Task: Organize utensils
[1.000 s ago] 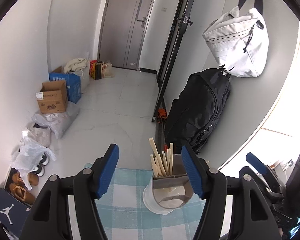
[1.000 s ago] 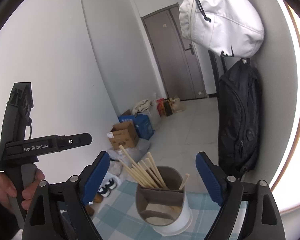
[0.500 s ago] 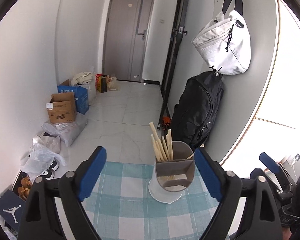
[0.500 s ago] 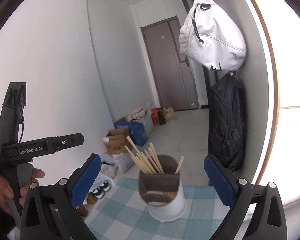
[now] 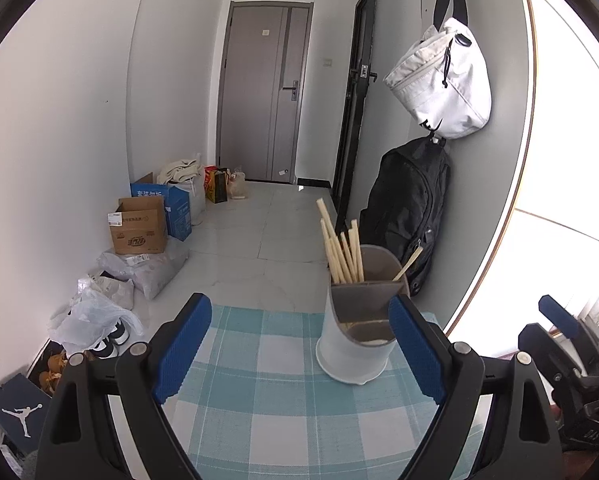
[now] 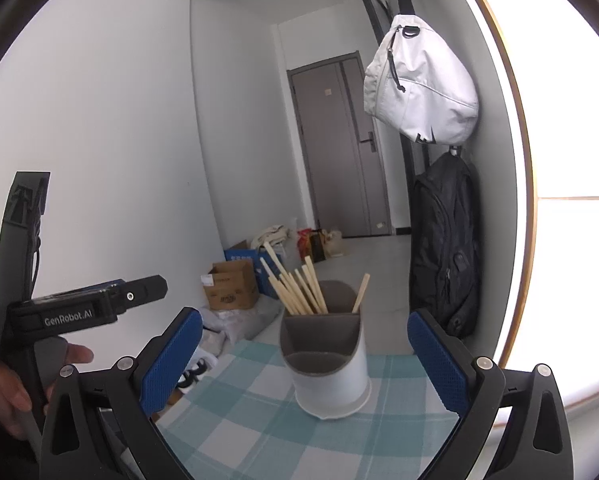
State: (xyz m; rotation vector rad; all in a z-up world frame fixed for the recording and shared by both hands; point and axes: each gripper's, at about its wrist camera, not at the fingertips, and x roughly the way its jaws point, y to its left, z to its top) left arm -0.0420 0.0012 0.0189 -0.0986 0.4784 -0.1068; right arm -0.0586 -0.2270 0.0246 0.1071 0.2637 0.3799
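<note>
— On the bench [image 5: 283, 412], under a woven cloth of teal and white checks, what stands there?

— One utensil holder [image 6: 329, 364]: a round white plastic cup with a matte grey insert, its front wall cut low in a curve and a partition across the middle. It stands upright near the far right part of the cloth.

— And inside it?

— Pale wooden chopsticks [image 6: 295, 286], square-ended and slim, fanned out and leaning left in the back compartment. A single stick [image 6: 360, 293] leans right at the other end of that same compartment. The front compartment looks shallow; what lies in it I cannot make out.

— How is the left claw [image 5: 299, 350] set?

— Black rigid arms with ribbed blue pads, spread apart with nothing between them. It tilts down toward the cloth, and the holder sits just beyond its right finger, not touched.

— The right claw [image 6: 305, 364]?

— Same build, dimpled blue pads, jaws wide apart. It points nearly level, and the holder shows in the gap between the fingers but farther out, clear of both pads. A hand [image 6: 7, 384] at the left edge of that view grips the black handle of the left tool.

— Anything else of note?

— A soft white fabric bag [image 5: 439, 80] hangs on the wall above a black backpack [image 5: 407, 216].
</note>
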